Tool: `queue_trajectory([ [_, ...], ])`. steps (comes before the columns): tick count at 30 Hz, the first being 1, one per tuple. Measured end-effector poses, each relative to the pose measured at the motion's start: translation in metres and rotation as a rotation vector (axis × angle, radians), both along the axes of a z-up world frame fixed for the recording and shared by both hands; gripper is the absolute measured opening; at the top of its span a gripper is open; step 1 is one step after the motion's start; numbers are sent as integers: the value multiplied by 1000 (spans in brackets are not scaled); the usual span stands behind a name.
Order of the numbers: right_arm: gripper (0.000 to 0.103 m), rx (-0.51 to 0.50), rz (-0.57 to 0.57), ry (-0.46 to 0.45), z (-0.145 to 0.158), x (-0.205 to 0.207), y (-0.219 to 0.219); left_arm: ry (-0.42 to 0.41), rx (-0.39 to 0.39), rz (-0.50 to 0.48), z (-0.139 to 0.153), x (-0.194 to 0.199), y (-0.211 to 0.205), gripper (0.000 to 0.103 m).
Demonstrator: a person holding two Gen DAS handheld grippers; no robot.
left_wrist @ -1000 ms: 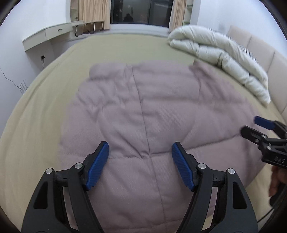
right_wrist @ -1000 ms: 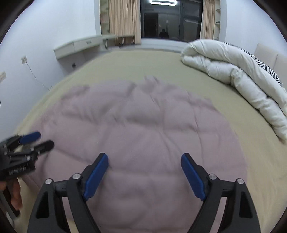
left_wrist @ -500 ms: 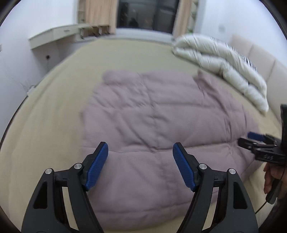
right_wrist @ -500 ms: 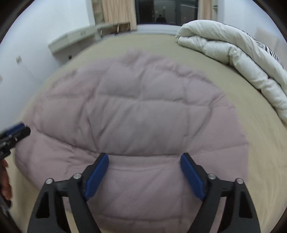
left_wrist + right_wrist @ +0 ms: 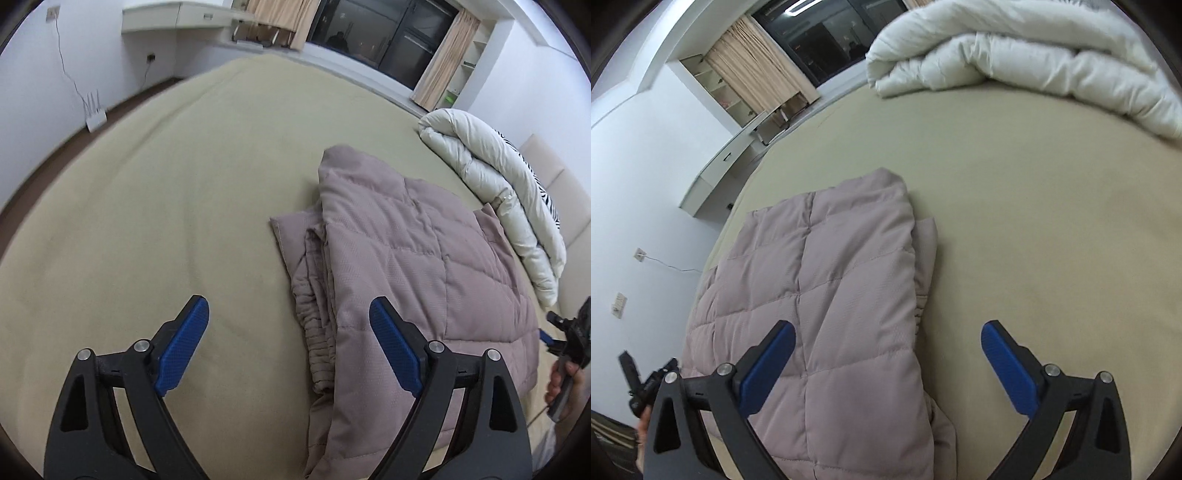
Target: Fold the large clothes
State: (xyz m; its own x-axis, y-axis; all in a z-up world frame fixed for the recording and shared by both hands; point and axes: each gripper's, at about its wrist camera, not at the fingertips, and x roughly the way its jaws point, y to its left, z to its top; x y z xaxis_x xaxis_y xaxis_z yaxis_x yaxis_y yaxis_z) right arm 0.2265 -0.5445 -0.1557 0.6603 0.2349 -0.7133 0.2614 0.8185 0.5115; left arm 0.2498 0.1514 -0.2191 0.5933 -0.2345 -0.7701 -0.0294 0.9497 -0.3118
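Observation:
A mauve quilted down jacket [image 5: 417, 266] lies folded on the beige bed [image 5: 177, 192], its layered edge with an elastic hem facing left. My left gripper [image 5: 288, 343] is open and empty, held above the bed at the jacket's left edge. In the right wrist view the jacket [image 5: 827, 295] lies at the left, and my right gripper [image 5: 886, 365] is open and empty above its right edge. Each gripper shows at the rim of the other's view, the right one [image 5: 565, 339] and the left one [image 5: 642, 384].
A rolled white duvet [image 5: 498, 199] lies along the bed's far side by the headboard; it also shows in the right wrist view [image 5: 1015, 62]. A white desk [image 5: 173, 18], curtains and a dark window stand beyond the bed. A router [image 5: 94, 114] sits on the floor.
Both grippers have swung apart, the left view to the left and the right view to the right. The jacket now sits off-centre in each view, its folded edges showing.

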Motion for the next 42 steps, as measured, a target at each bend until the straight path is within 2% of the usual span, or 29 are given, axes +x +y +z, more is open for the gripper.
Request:
queue_trajectory([
  [3, 102, 96, 24, 36, -19, 19, -8, 64, -76, -33, -17, 9, -3, 89],
  [6, 90, 198, 43, 82, -43, 36, -9, 93, -125, -70, -28, 23, -14, 89],
  [8, 90, 260, 74, 73, -52, 42, -7, 113, -162, -106, -34, 35, -19, 89],
  [11, 87, 310, 138, 60, -58, 53, 0, 157, -243, -123, -49, 58, -21, 89],
  [18, 87, 390, 215, 56, -70, 63, 5, 194, -399, -105, -76, 109, -20, 86],
  [23, 87, 406, 225, 63, -78, 79, 9, 237, -423, -98, -96, 148, -35, 82],
  [26, 83, 375, 222, 77, -77, 88, 18, 249, -409, -89, -101, 165, -43, 70],
  [28, 77, 349, 228, 85, -74, 90, 21, 248, -393, -116, -99, 171, -51, 52],
  [29, 72, 342, 228, 87, -72, 88, 22, 250, -381, -125, -98, 174, -54, 48],
  [31, 63, 315, 224, 88, -64, 84, 25, 248, -357, -139, -89, 174, -58, 38],
  [33, 54, 283, 215, 84, -51, 78, 30, 243, -330, -145, -80, 175, -64, 33],
  [34, 52, 271, 211, 82, -45, 76, 32, 238, -322, -147, -77, 175, -66, 31],
  [39, 42, 210, 207, 49, -10, 56, 47, 209, -366, -140, -49, 160, -66, 26],
  [42, 40, 197, 232, 18, 12, 38, 60, 192, -357, -165, -25, 146, -70, 26],
])
